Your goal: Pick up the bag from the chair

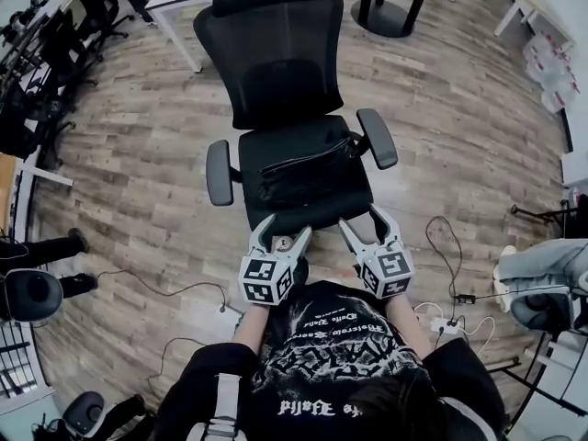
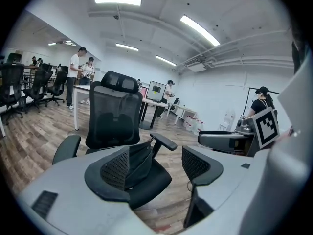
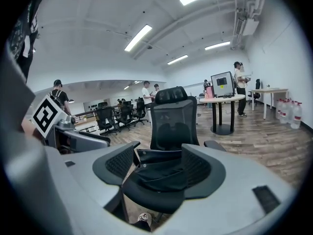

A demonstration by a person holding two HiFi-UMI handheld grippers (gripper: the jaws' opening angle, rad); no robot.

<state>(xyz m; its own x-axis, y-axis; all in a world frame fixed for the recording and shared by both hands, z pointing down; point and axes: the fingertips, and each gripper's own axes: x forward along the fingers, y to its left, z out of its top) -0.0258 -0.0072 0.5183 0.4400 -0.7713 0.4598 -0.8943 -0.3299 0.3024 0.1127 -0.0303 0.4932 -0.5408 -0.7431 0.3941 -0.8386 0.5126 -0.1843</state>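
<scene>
Two grippers hover side by side at the front edge of the chair [image 1: 276, 53] seat. At left, the left gripper [image 1: 283, 231] has its jaws wide apart with nothing gripped; beyond them the black bag [image 1: 299, 175] lies flat across the seat, between the armrests. At right, the right gripper [image 1: 364, 220] has its jaws spread just as wide and empty, clear of the bag.
</scene>
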